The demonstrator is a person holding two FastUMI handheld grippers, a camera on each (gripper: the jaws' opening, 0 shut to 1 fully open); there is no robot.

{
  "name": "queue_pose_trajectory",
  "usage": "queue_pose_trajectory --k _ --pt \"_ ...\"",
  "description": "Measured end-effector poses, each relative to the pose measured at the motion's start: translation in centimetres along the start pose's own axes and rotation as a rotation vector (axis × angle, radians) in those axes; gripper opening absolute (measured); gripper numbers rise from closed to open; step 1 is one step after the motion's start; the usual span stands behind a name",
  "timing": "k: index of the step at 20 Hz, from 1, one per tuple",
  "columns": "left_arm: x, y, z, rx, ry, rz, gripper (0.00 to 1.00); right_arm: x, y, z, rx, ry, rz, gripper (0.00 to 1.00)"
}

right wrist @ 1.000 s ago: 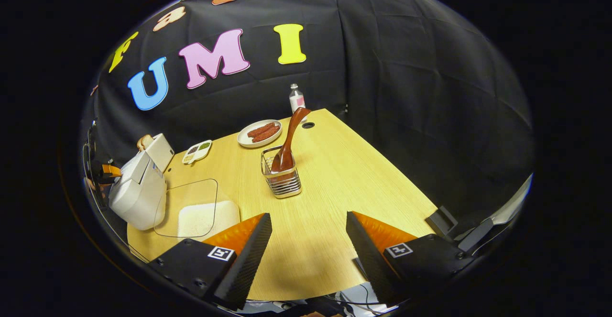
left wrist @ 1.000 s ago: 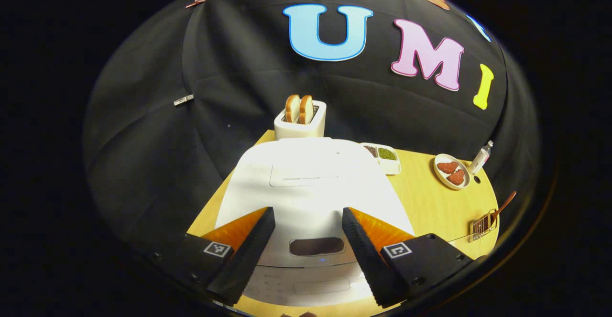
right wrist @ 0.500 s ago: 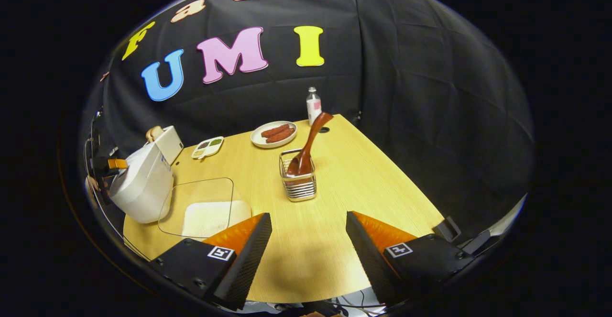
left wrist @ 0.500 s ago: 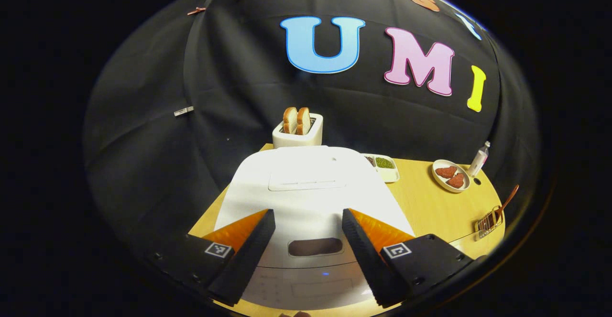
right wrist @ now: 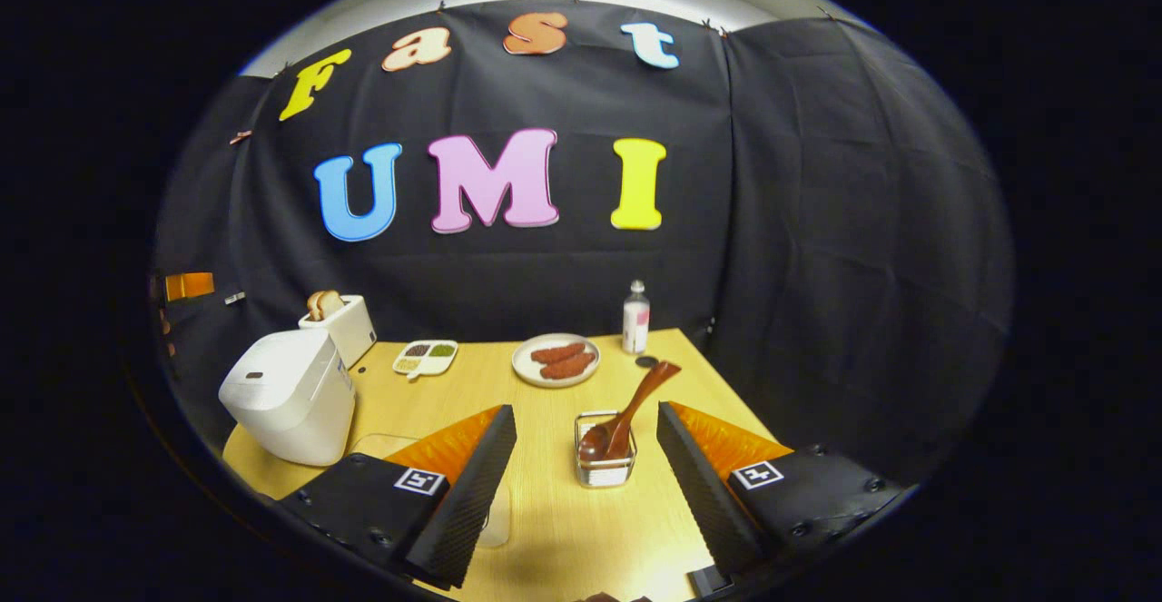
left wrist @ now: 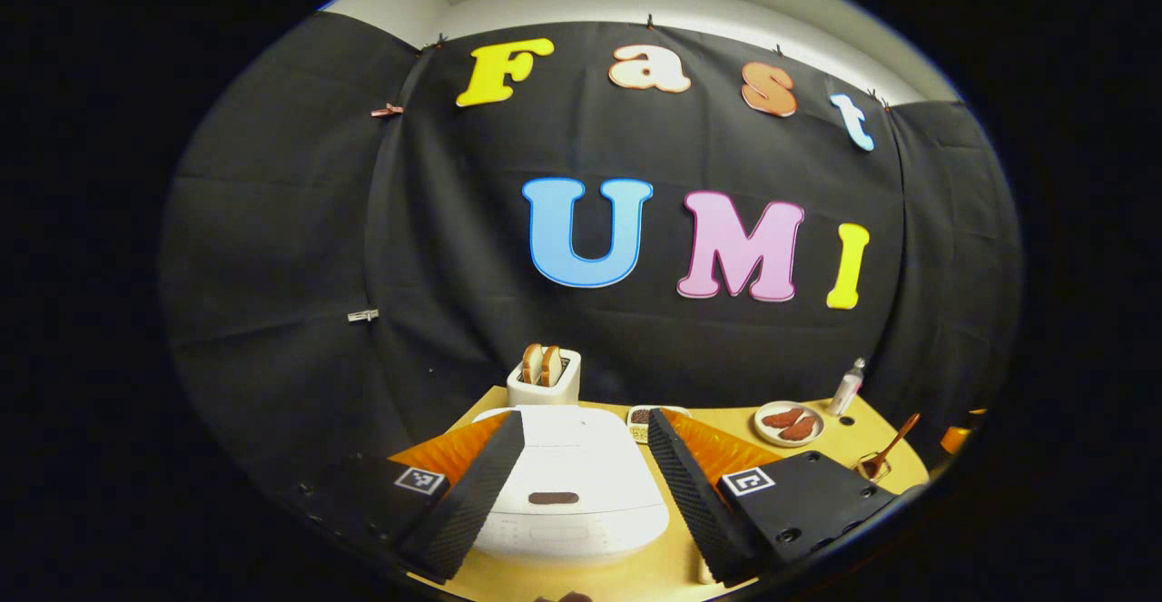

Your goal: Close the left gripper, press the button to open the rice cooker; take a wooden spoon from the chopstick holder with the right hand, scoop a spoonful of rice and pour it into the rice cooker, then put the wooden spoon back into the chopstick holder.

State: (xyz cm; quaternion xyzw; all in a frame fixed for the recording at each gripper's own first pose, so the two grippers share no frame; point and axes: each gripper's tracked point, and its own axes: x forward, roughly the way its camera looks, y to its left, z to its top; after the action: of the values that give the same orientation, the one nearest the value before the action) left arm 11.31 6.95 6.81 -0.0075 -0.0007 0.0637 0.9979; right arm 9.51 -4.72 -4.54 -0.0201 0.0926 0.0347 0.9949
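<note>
rice cooker (right wrist: 289, 393): smooth white plastic, slight sheen | wooden spoon (right wrist: 626, 416): dark polished wood | chopstick holder (right wrist: 605, 466): shiny metal wire | table (right wrist: 581, 529): pale wood grain, matt | plate (right wrist: 556, 371): glossy white | booth wall: matt black cloth, creased

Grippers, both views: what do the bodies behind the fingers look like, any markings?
The left gripper and right gripper look alike: two wedge-shaped fingers with ribbed inner faces, orange panels on their outer sides, black block bases with screws, and a small square black-and-white tag on each base.
</note>
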Motion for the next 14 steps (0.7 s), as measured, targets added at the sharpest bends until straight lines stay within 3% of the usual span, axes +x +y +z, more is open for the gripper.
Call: queue_pose_trajectory --k 3,8,14 --pt "-5.2 -0.6 0.1 -0.051 -0.028 -0.014 0.95 -2.6 0.5 1.8 -0.014 -0.068 -0.016 0.99" --pt "-11.9 -1.0 -1.9 -0.072 -0.016 -0.053 0.95 -7.7 2.7 -0.2 -0.002 -0.062 -0.015 0.99" --pt "-14.6 -1.6 -2.6 -0.046 -0.071 -0.080 0.95 -10.0 4.7 0.5 0.033 -0.079 0.020 0.99"
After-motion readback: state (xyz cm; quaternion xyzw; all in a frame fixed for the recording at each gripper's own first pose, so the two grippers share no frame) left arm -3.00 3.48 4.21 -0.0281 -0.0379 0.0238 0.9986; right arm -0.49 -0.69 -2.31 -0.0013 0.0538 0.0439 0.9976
